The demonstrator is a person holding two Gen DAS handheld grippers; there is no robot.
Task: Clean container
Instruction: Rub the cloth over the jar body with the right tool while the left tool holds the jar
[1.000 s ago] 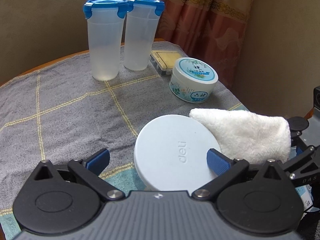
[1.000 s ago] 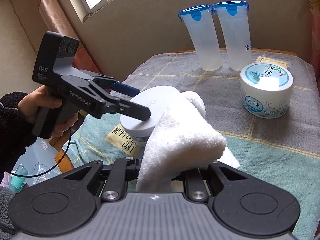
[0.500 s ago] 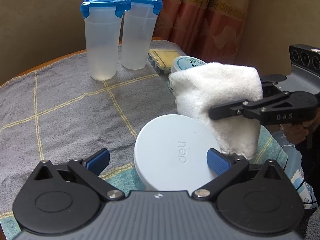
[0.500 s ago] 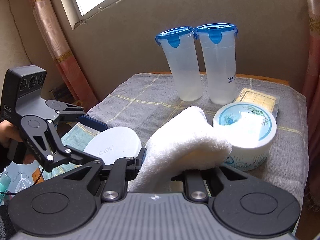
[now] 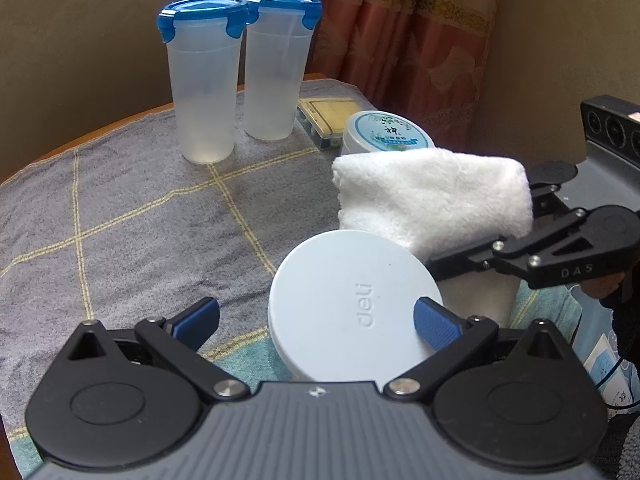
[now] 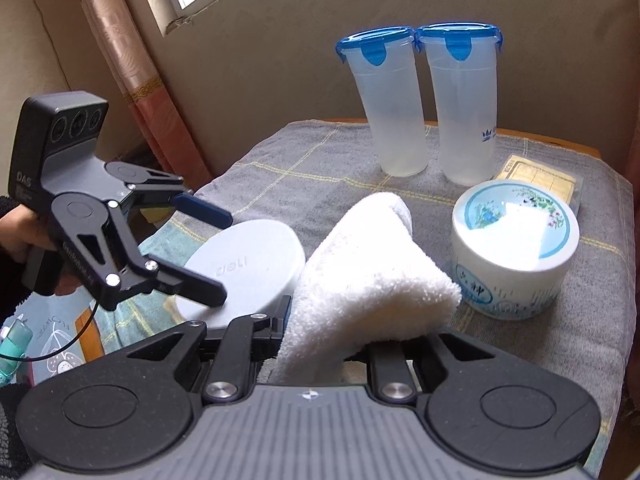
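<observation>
A round pale-blue container (image 5: 344, 300) with a "deli" lid stands on the grey checked towel (image 5: 140, 220). My left gripper (image 5: 316, 318) is open around it. Its right pad (image 5: 434, 322) rests at the lid's edge, and its left pad (image 5: 198, 316) stands apart from the lid. In the right wrist view the same container (image 6: 256, 256) sits between those jaws. My right gripper (image 6: 328, 344) is shut on a folded white cloth (image 6: 368, 272). That cloth (image 5: 432, 200) hangs just above and beyond the lid's right side.
Two tall clear tumblers (image 6: 396, 112) (image 6: 464, 112) with blue clip lids stand at the back. A white jar (image 6: 516, 248) with a blue-green label and a flat yellow box (image 5: 328, 114) sit at the right. A hand (image 6: 16, 228) holds the left gripper. Behind the table hangs a curtain (image 5: 420, 40).
The right gripper has lifted the white cloth from beside the lid's right edge and now holds it higher, over the lid's far right side. The left gripper has stayed put.
</observation>
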